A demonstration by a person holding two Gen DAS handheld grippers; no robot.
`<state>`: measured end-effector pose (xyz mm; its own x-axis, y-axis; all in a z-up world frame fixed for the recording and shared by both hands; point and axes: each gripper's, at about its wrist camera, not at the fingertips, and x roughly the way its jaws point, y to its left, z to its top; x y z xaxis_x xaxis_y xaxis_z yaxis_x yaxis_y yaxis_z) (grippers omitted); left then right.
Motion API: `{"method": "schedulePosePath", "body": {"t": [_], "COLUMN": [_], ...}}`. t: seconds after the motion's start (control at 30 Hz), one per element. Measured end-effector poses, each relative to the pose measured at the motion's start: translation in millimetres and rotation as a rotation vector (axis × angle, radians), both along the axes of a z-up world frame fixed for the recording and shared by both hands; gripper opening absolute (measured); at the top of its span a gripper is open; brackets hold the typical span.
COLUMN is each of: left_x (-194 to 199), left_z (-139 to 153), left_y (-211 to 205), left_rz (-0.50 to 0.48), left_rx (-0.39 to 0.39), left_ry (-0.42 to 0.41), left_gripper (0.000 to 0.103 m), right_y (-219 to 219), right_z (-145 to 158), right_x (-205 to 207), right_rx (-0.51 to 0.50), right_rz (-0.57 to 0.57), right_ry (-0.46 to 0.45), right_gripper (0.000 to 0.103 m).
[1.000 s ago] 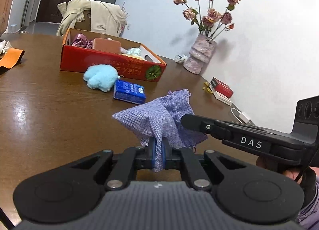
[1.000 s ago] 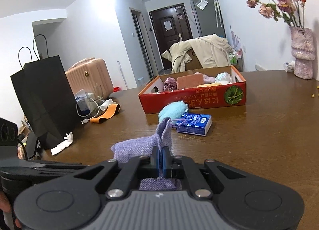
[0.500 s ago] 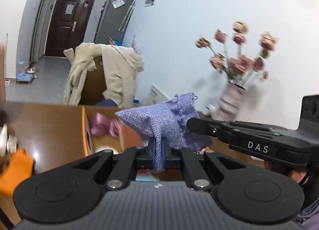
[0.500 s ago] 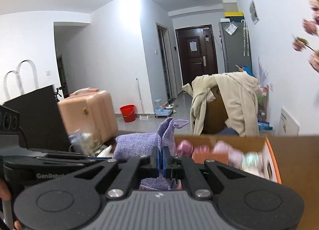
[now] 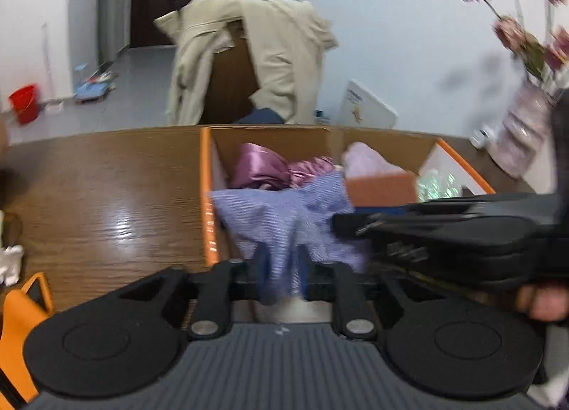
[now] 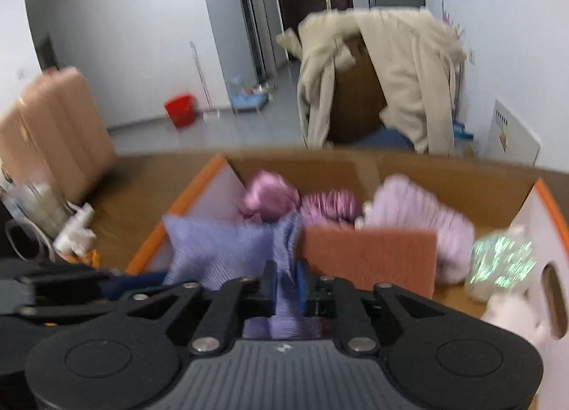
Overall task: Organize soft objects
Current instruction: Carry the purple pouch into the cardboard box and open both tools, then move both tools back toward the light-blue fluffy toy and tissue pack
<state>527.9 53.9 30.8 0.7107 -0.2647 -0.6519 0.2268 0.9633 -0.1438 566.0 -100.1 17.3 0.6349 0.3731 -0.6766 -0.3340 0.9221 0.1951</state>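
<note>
Both views are smeared by motion, so fine detail is lost. In the left wrist view, an orange strap (image 5: 21,321) is cut off at 8 o'clock, and white crumpled stuff at 9 o'clock is too blurred to name. The left gripper (image 5: 282,273) has its jaws opening, with the lilac cloth pouch (image 5: 284,211) still hanging between the blue pads; whether they still press it is unclear. The pouch is over the near left part of the open cardboard box (image 5: 204,196), which stands on the wooden table (image 5: 99,196). At 3 o'clock the right gripper (image 5: 341,227) crosses in, its tips buried in the pouch. In its own view its jaws are also opening around a fold of pouch. A terracotta block (image 6: 370,257) hides part of the box's contents.
</note>
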Motion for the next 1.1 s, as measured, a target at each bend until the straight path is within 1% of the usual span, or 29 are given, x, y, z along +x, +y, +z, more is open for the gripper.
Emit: {"method": "schedulePosePath", "body": {"t": [0.03,0.07,0.1,0.13,0.17,0.2,0.23,0.27,0.3,0.33,0.37,0.4,0.47,0.57,0.63,0.73,0.87,1.03,1.1], "left_x": [-2,-3,-3,-6,-9,-16,-24,-32,-40,-53,-65,-76,-104,-147,-179,-223,-273,-327,-349], "left_z": [0,0,2,5,9,13,18,23,28,33,37,40,49,63,70,75,70,52,42], "left_y": [0,1,3,3,2,3,3,4,4,5,4,3,1,2,4,6,8,2,2], "left_rz": [-0.005,-0.008,-0.008,-0.007,-0.007,-0.008,-0.011,-0.017,-0.021,-0.033,-0.049,-0.059,-0.074,-0.086,-0.085,-0.075,-0.067,-0.034,-0.038], "left_rx": [0.009,0.005,-0.002,-0.005,-0.002,0.001,-0.001,-0.006,-0.014,-0.018,-0.011,0.000,0.028,0.029,0.029,0.021,-0.039,-0.047,-0.063], "left_ry": [-0.012,-0.013,-0.010,-0.012,-0.017,-0.027,-0.038,-0.049,-0.059,-0.068,-0.076,-0.088,-0.114,-0.155,-0.181,-0.215,-0.233,-0.234,-0.226], "left_gripper": [0.026,0.030,0.035,0.037,0.038,0.040,0.041,0.045,0.050,0.051,0.053,0.057,0.060,0.068,0.070,0.072,0.073,0.075,0.075], "right_y": [-2,-5,-9,-13,-16,-20,-23,-28,-33,-39,-48,-57,-73,-96,-108,-120,-126,-122,-124], "right_z": [-3,-3,-2,0,3,7,13,20,27,34,42,50,64,79,85,88,85,69,63], "right_x": [-1,-1,-1,-1,-3,-4,-9,-16,-24,-32,-39,-50,-80,-132,-169,-222,-285,-343,-362], "right_rx": [0.012,0.028,0.051,0.074,0.082,0.078,0.075,0.077,0.084,0.093,0.102,0.112,0.128,0.130,0.113,0.091,0.095,0.074,0.090], "right_rz": [0.004,0.000,-0.004,-0.004,-0.003,-0.006,-0.006,-0.001,0.003,0.003,-0.002,-0.012,-0.024,-0.024,-0.037,-0.042,-0.041,-0.040,-0.060], "right_ry": [-0.004,-0.001,0.007,0.013,0.014,0.009,-0.002,-0.016,-0.030,-0.044,-0.059,-0.075,-0.107,-0.157,-0.192,-0.225,-0.234,-0.219,-0.212], "right_gripper": [0.011,0.013,0.020,0.029,0.032,0.035,0.036,0.037,0.039,0.045,0.048,0.053,0.055,0.062,0.069,0.070,0.073,0.074,0.075]}}
